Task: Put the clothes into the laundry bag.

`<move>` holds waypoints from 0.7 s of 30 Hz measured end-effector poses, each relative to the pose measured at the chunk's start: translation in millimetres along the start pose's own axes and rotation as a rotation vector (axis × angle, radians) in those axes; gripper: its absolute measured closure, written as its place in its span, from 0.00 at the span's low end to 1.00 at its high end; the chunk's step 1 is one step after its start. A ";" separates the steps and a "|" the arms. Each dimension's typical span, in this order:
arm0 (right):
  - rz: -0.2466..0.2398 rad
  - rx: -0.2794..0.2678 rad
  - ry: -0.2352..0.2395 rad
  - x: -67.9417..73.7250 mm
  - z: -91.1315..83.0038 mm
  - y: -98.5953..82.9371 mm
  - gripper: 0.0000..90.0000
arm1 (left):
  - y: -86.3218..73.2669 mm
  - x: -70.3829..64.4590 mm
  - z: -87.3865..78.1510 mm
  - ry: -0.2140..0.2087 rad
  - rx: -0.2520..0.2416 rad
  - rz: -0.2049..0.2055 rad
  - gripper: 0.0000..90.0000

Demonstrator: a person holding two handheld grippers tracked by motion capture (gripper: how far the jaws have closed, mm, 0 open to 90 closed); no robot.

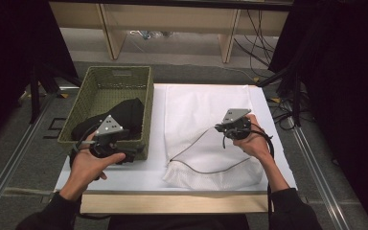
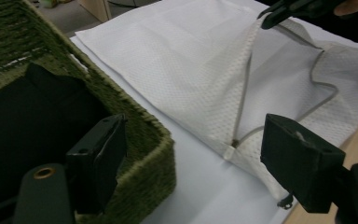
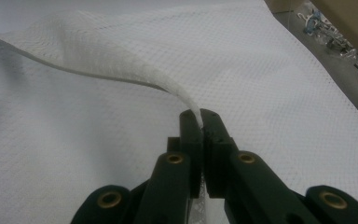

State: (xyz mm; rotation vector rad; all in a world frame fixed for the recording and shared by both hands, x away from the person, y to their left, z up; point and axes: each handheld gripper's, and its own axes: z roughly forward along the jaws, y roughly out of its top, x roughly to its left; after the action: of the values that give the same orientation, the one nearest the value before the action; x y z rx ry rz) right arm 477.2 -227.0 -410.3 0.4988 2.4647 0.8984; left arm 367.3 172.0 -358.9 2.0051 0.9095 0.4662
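A white mesh laundry bag [image 1: 196, 105] lies flat on the white table [image 1: 124, 177], its zipped opening [image 2: 242, 102] gaping toward the near edge. My right gripper [image 1: 219, 127] is shut on the opening's upper edge and holds that strip [image 3: 121, 70] lifted off the bag; the fabric runs between its jaws [image 3: 200, 116]. A black garment [image 1: 124, 112] lies in the green woven basket [image 1: 117, 72] on the left. My left gripper [image 1: 127, 152] hangs open over the basket's near right corner [image 2: 140, 126], one jaw above the garment [image 2: 37, 112], nothing between its fingers [image 2: 193, 128].
The basket's right wall stands close to the bag's left side, with a narrow strip of bare table between. Wooden furniture legs [image 1: 112, 33] and loose cables [image 1: 263, 38] are on the floor beyond the table. Black drapes flank both sides.
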 end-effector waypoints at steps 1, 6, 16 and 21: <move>-0.004 0.006 0.004 -0.3 0.0 0.3 0.99 | 4.9 7.9 0.6 0.015 0.016 0.010 0.25; -0.008 -0.003 -0.003 -2.4 -2.5 3.7 0.99 | 11.3 25.3 4.3 0.052 0.046 0.008 0.24; 0.009 -0.013 -0.005 -4.5 -6.4 5.9 0.99 | 25.8 78.6 20.2 0.118 0.157 -0.022 0.24; -0.006 -0.017 -0.004 -5.5 -6.0 6.0 0.99 | 31.5 103.4 32.4 0.188 0.178 -0.020 0.24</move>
State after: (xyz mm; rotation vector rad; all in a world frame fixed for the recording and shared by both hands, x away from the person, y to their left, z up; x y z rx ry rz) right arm 479.5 -228.3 -400.6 0.4873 2.4521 0.9142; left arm 469.3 219.8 -352.3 2.1364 1.1188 0.5883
